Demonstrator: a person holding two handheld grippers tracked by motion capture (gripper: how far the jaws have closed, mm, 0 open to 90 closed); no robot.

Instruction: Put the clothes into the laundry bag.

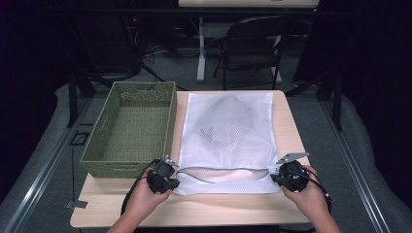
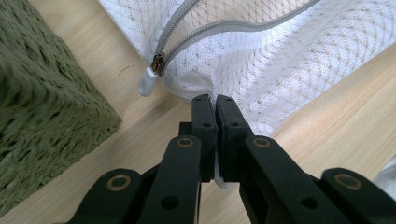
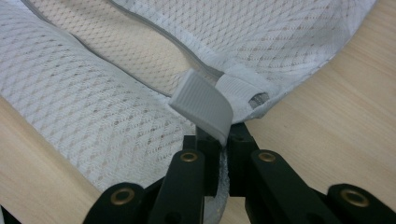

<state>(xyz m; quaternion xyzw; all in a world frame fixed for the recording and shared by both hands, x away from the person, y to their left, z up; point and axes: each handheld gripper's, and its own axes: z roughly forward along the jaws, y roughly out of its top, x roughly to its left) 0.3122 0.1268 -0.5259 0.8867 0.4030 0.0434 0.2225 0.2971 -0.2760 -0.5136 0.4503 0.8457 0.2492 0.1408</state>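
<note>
A white mesh laundry bag lies flat on the desk, just right of a green woven basket, and something dark shows dimly through its mesh. The bag's grey zipper runs along the near edge and gapes partly open; its pull sits at the end nearest the basket. The left tool is clamped on the bag's near corner beside the basket, a fold of mesh pinched between its jaws. The right tool grips the bag's opposite near corner, jaws closed on the mesh just below a grey fabric tab.
</note>
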